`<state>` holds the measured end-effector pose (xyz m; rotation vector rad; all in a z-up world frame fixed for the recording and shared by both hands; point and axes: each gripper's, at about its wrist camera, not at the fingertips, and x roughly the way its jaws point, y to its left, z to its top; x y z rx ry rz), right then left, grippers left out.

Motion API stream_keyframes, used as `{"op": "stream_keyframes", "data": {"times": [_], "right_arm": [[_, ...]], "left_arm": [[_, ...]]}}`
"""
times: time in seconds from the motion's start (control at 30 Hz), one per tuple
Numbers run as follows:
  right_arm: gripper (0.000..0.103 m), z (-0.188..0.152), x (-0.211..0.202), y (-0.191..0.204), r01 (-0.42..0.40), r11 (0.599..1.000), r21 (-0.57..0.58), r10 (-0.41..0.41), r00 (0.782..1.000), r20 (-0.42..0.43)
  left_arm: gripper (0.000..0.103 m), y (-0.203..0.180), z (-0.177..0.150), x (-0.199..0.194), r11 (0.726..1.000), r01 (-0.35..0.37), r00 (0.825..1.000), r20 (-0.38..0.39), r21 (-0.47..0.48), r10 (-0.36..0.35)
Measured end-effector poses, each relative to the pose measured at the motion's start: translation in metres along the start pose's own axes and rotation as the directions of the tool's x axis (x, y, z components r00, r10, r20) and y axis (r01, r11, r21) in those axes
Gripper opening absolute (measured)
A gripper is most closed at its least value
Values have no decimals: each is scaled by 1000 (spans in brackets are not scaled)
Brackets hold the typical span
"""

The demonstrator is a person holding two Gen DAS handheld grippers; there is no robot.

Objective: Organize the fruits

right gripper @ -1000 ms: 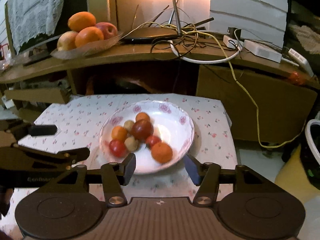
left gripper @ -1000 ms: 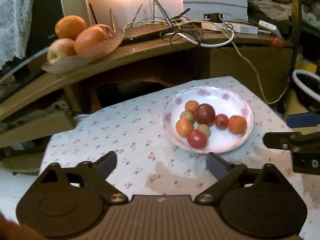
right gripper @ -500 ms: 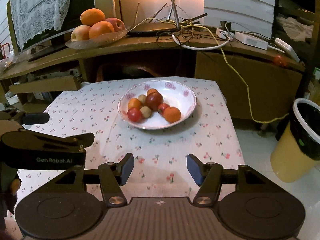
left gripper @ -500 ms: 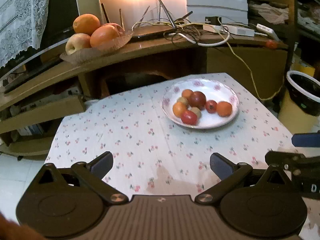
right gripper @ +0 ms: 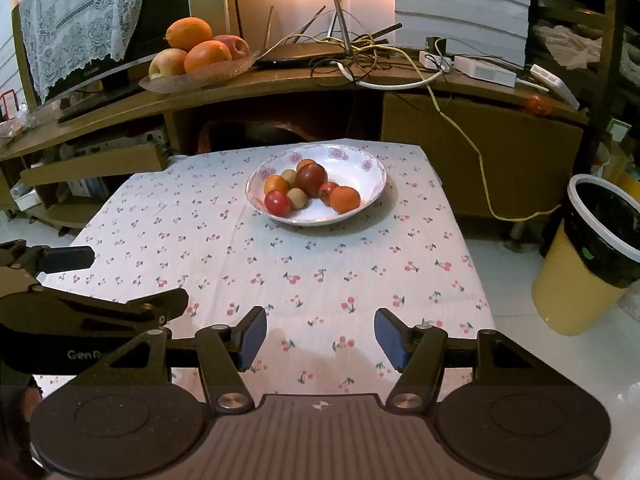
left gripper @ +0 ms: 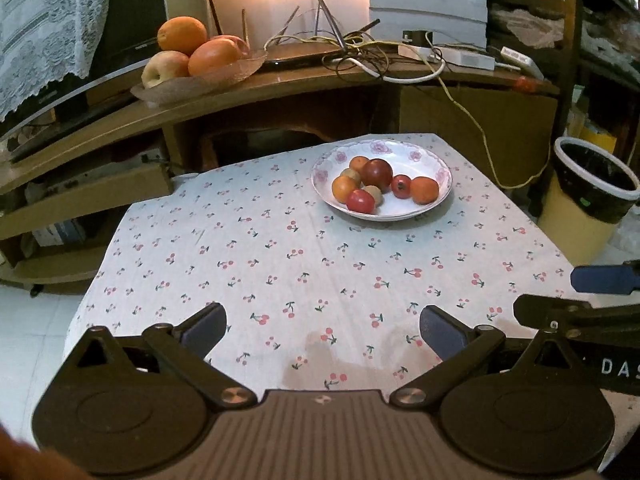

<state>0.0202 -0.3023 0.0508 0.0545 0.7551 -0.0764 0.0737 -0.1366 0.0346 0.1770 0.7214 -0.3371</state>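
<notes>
A white flowered plate rests at the far side of the cloth-covered table and holds several small fruits: red tomatoes, orange ones, a dark red apple and small brown ones. My left gripper hangs over the near table edge, open and empty. My right gripper is beside it, also open with nothing between its fingers. Each gripper shows at the edge of the other's view. On the wooden shelf behind, a glass dish carries large oranges and apples.
The wooden shelf carries a tangle of cables, a router and white boxes. A yellow bin with a black liner stands on the floor at the right of the table. The cherry-print tablecloth covers the table.
Both grippers have drawn back from the plate toward the near table edge, so the plate looks smaller and farther. The right gripper's fingers stand slightly wider than a second ago.
</notes>
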Motion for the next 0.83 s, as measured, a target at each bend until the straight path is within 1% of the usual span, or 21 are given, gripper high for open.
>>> {"op": "stream_keyframes", "data": {"times": [0.13, 0.47, 0.83], "right_arm": [[61, -6, -7, 3, 8, 1000, -5, -8, 1000, 0], [61, -20, -22, 15, -1, 1000, -24, 1, 1000, 8], [61, -27, -31, 22, -13, 999, -30, 14, 1000, 19]], "left_arm": [[103, 2, -6, -10, 1000, -8, 1000, 13, -3, 8], [103, 6, -23, -30, 999, -34, 999, 36, -29, 35], [103, 5, -29, -40, 998, -62, 997, 49, -33, 63]]}}
